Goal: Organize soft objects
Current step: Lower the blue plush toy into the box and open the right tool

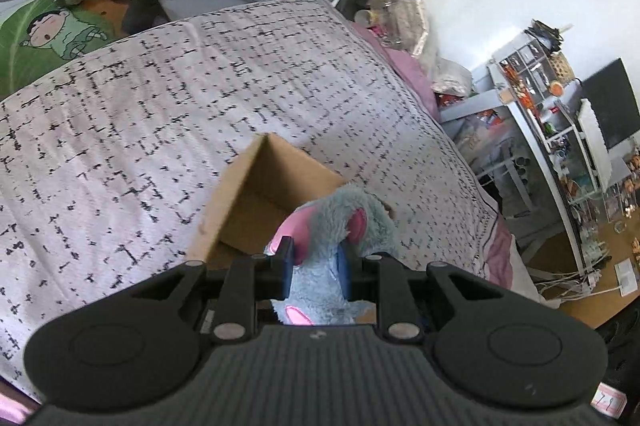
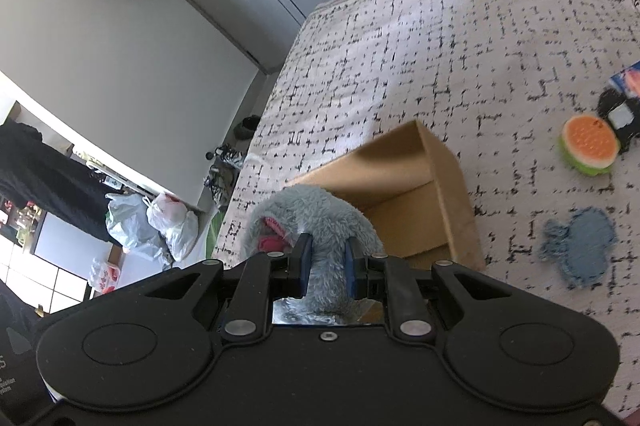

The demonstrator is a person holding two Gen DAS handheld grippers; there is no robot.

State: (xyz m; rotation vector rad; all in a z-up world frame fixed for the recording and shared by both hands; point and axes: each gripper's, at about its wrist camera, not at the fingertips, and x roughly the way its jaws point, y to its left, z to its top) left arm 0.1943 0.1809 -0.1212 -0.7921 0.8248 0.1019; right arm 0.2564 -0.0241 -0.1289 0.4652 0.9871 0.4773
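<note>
The blue plush toy [image 1: 336, 222] with pink ear patches is held by both grippers at once: the left gripper [image 1: 316, 258] has its jaws pinched narrow on the fur, and the right gripper [image 2: 326, 258] has its jaws squeezed on another grey-blue fold of the same toy [image 2: 320, 218]. The toy hangs at the near rim of an open cardboard box [image 1: 244, 202], partly over its opening. The box [image 2: 440, 186] sits on a bed [image 1: 140, 114] covered by a white spread with black dashes. Well apart to the right lie a round orange and green soft toy [image 2: 590, 144], a flat blue soft toy [image 2: 580, 246] and a black item [image 2: 618, 114].
</note>
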